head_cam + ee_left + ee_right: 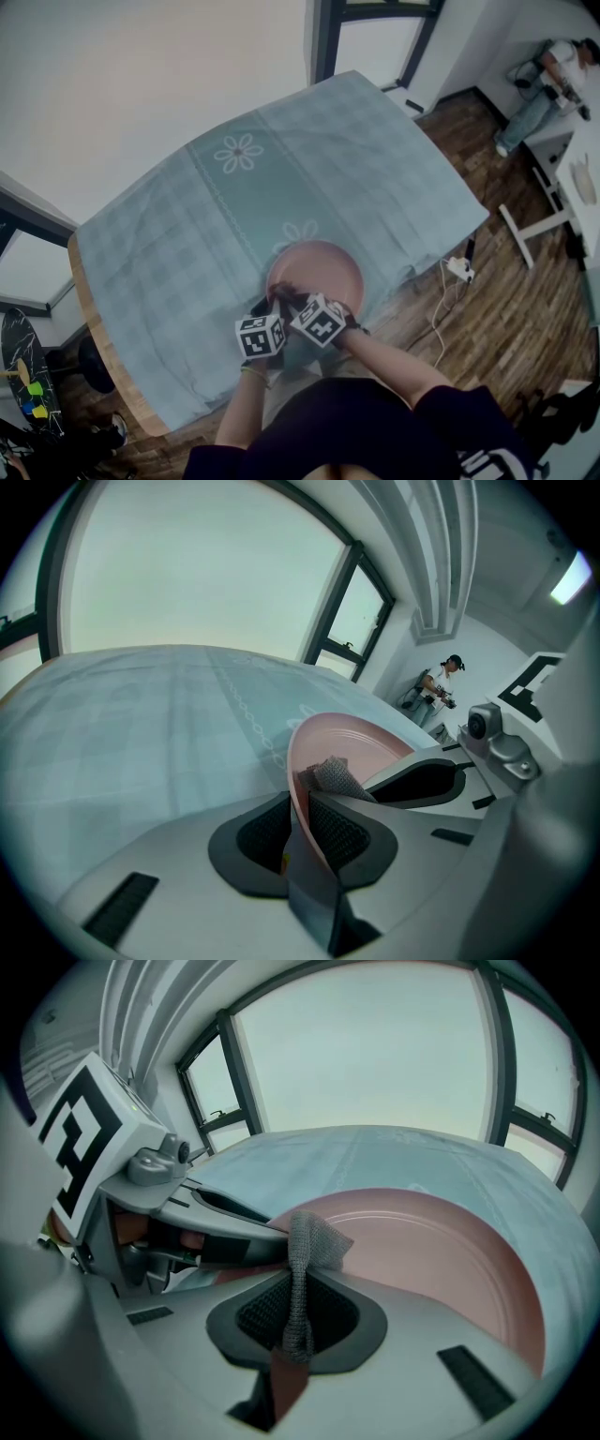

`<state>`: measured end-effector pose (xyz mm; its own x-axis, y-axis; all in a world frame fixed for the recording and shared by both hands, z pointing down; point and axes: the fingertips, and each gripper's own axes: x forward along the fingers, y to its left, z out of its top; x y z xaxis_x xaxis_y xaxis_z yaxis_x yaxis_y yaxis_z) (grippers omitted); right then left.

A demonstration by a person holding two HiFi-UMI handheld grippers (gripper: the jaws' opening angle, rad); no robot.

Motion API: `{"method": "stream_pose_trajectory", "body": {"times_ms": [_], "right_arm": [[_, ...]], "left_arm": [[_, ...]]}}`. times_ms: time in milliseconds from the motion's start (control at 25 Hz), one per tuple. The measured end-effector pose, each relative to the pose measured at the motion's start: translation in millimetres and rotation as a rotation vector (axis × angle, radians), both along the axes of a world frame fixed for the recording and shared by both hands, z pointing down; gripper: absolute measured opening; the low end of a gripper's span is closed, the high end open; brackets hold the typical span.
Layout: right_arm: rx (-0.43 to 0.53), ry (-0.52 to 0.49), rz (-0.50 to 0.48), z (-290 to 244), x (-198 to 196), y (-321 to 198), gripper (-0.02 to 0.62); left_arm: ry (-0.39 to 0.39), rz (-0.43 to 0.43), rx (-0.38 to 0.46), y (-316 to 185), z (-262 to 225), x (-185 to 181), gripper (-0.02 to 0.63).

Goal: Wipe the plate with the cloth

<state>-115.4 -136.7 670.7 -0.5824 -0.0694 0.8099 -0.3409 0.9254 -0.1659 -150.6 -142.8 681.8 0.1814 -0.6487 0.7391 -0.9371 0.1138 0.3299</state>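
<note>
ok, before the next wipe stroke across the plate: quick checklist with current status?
1. Left gripper clamped on the rim of the plate: ok.
2. Right gripper pinching the cloth: ok.
3. Cloth pressed onto the plate's surface: cannot tell; it sits at the near rim, close beside the left gripper.
4. Plate wholly on the tablecloth: ok, though near the person's edge.
5. Rest of the plate bare for the stroke: ok.
</note>
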Motion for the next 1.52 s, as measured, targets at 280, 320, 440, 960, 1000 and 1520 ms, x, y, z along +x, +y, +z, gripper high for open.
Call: {"method": "stream_pose_trajectory", "body": {"times_ms": [280,320,440,960,1000,1520], "right_arm": [[-0.065,-0.004,0.022,-4,3,8,0.034],[-0.058,-0.01,0.031,-7,5,6,0.034],[-0.025,-0.031,0.061,-17,12,-6,0.034],[0.108,0.026,0.188,-29,59,-84,0.034],[0.115,0.039,0.193,-28,62,-88,0.035],[0.147,0.18,0.197,-9,80,-108,0.034]], "left_arm": [[0.0,0.002,-0.001,1,1,0,0.071],[0.0,0.002,-0.002,0,1,0,0.071],[-0.001,0.001,-0.002,0,0,0,0.071],[-0.001,0.004,-0.007,1,0,0,0.071],[-0.001,0.004,-0.006,0,0,0,0.071],[0.002,0.006,-0.009,1,0,0,0.071]]}}
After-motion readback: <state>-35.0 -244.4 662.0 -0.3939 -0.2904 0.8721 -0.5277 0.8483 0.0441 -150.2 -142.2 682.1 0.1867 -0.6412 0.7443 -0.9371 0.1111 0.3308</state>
